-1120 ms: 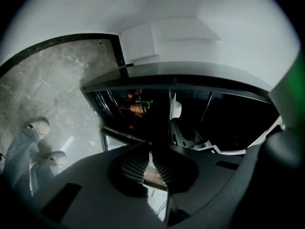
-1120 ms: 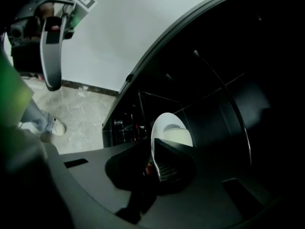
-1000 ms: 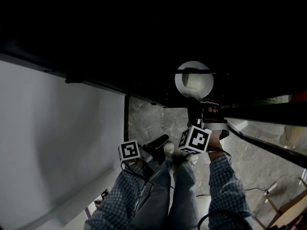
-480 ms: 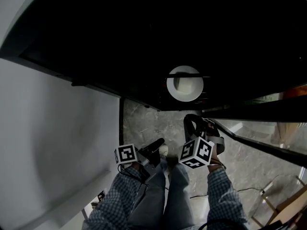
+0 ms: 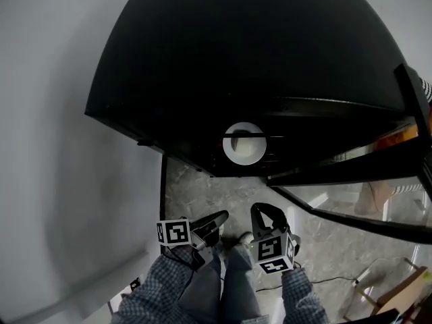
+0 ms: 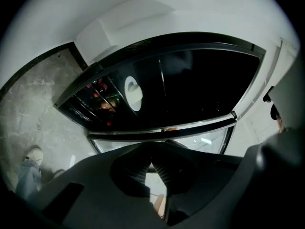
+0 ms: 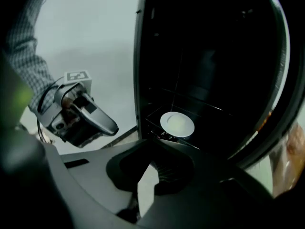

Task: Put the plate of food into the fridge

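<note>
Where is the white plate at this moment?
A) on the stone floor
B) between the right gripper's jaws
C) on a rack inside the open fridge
C: the white plate sits inside the open fridge, on its rack.

The person wears a shirt in a small blue-and-white check, with a left sleeve (image 5: 152, 290) and a right sleeve (image 5: 302, 302), blue jeans (image 5: 226, 285) and a pale shoe (image 6: 32, 152). The left gripper (image 5: 223, 214) and right gripper (image 5: 260, 208) are black with ribbed pads (image 7: 163, 172). Each carries a white cube (image 5: 173, 232) with black square markers. A thin dark cable (image 7: 44, 100) loops beside the left gripper's grey housing.
</note>
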A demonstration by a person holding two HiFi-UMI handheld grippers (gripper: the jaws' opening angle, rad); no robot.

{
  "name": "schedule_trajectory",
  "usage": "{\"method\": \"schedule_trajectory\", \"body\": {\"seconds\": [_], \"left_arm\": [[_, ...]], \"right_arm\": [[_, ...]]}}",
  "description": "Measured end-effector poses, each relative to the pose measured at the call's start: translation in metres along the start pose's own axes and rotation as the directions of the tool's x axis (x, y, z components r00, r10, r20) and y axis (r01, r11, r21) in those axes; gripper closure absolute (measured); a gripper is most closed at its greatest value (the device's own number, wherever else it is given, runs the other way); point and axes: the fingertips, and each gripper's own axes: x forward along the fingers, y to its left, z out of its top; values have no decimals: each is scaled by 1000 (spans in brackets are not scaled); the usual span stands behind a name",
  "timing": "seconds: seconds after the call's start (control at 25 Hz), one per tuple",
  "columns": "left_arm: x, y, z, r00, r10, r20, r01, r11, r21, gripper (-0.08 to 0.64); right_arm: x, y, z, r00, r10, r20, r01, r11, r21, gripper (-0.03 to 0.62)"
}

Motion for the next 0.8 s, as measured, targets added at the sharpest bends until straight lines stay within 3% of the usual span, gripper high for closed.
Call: {"method": "schedule_trajectory", "body": {"seconds": [0.12, 0.36, 0.8], "left_arm": [[-5, -36, 2, 1000, -11, -14, 12, 997, 75, 554], [-18, -111, 23, 998, -61, 11, 57, 978, 202, 554], [-43, -234, 44, 990, -141, 16, 121, 900, 418, 554]], "right_arm": [[-26, -8, 25, 998, 1, 61, -10, 989, 145, 583], [-74, -25, 76, 986, -31, 166, -12, 968, 249, 583], [-152, -43, 136, 963, -85, 254, 7, 956, 293, 583]]}}
